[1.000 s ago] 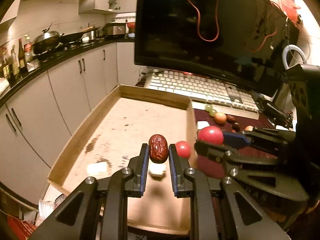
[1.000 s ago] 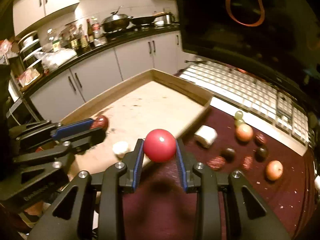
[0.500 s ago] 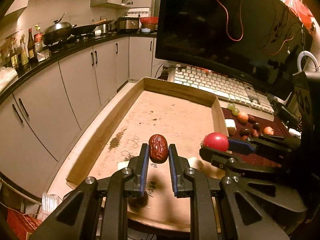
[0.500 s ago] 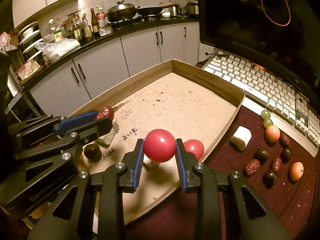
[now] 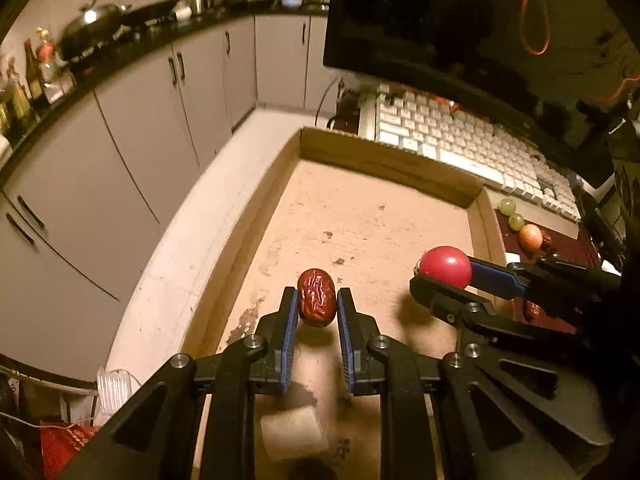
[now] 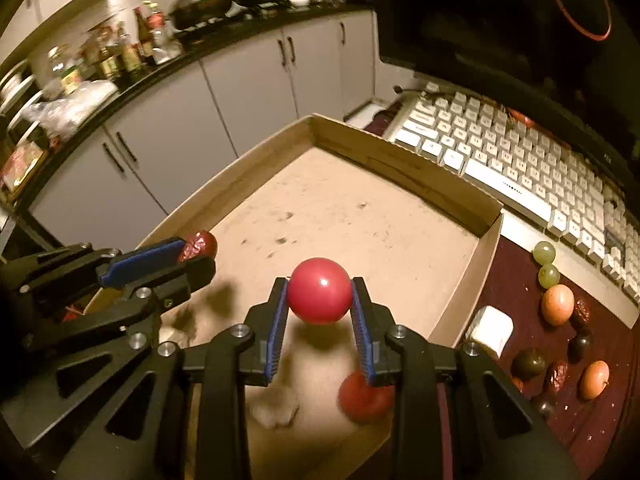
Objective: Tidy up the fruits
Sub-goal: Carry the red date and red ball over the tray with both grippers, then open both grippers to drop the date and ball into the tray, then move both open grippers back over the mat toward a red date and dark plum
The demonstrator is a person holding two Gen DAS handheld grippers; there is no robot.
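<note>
My left gripper (image 5: 316, 295) is shut on a wrinkled red date (image 5: 316, 304), held above the floor of the cardboard tray (image 5: 384, 162). My right gripper (image 6: 319, 283) is shut on a smooth red ball-shaped fruit (image 6: 319, 298), also over the tray and to the right of the left one. Each gripper shows in the other's view: the left gripper (image 6: 198, 258) with its date (image 6: 202, 242), and the red fruit (image 5: 446, 266). Inside the tray lie a red fruit (image 6: 362, 398), a pale lump (image 6: 276, 404) and a white cube (image 5: 294, 434).
On the maroon mat (image 6: 520, 312) right of the tray lie two green grapes (image 6: 545, 252), orange fruits (image 6: 557, 304), dark fruits (image 6: 529, 362), dates (image 6: 558, 374) and a white cube (image 6: 490, 330). A keyboard (image 6: 520, 160) and monitor (image 6: 500, 20) stand behind. Kitchen cabinets (image 5: 140, 120) are to the left.
Both grippers have moved left and forward together from the tray's right edge to over its floor, dipping slightly. Each keeps its fruit. The loose pieces in the tray now lie beneath them.
</note>
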